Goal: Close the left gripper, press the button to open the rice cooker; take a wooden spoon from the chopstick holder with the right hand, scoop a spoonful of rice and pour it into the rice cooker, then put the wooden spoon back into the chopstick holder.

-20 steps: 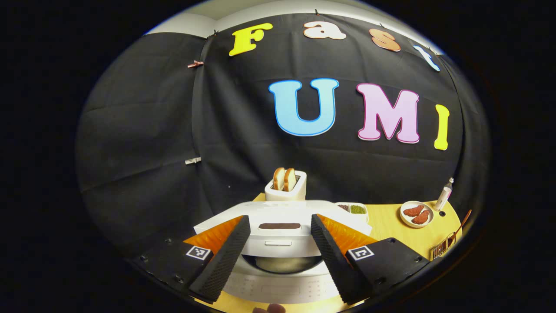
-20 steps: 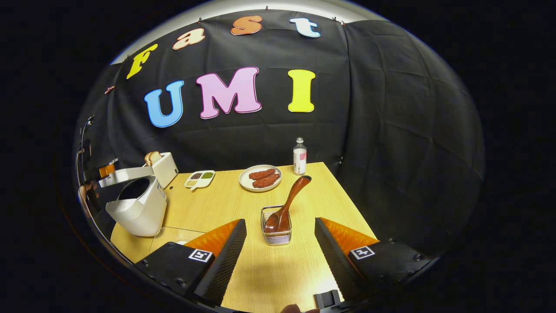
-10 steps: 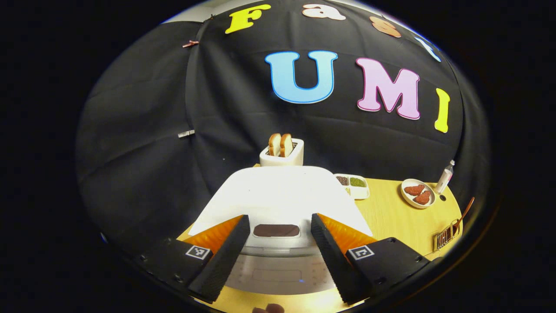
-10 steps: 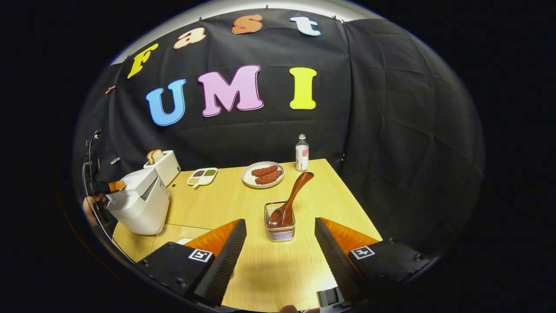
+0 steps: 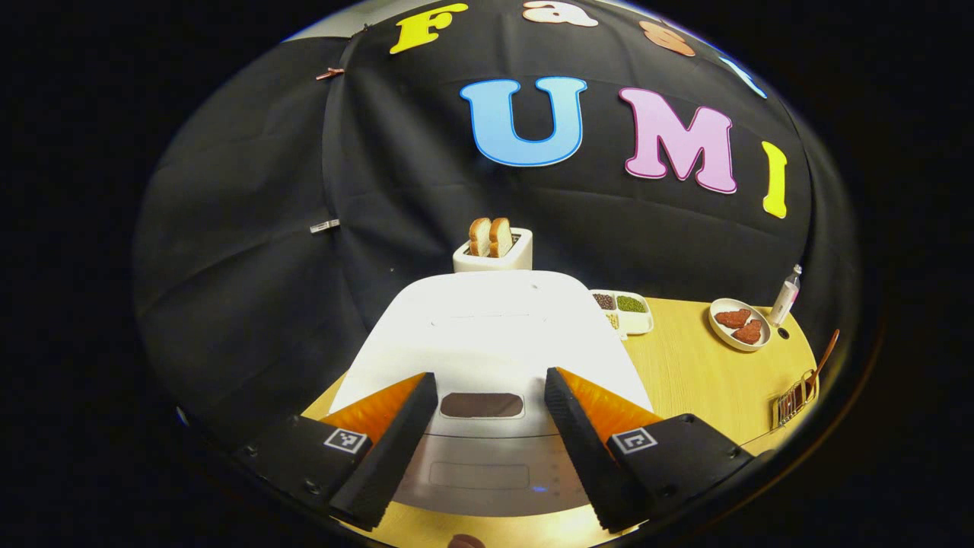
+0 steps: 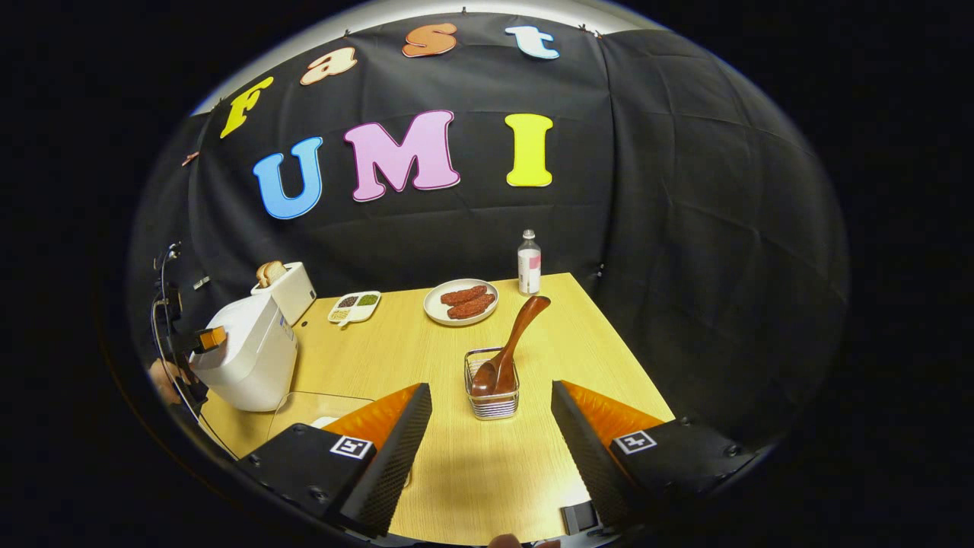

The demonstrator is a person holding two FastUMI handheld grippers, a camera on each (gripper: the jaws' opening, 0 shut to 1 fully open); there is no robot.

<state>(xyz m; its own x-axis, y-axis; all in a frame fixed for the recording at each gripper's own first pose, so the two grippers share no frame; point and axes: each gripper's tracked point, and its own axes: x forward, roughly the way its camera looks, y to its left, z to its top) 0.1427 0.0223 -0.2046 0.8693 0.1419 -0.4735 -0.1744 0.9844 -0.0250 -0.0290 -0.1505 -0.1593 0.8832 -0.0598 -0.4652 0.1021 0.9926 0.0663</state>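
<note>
Wooden spoon [image 6: 508,347]: one; toast slices [image 5: 490,237]: two.

The white rice cooker [image 5: 487,342], whose lid stood raised over the dark inner pot a second ago, now has its lid fully down and flat. The left gripper [image 5: 481,449], jaws apart as before, sits higher over the lid, with the white toaster [image 5: 493,251] farther up the view.

The right gripper [image 6: 487,457] has edged slightly nearer the wire chopstick holder [image 6: 492,396].
</note>
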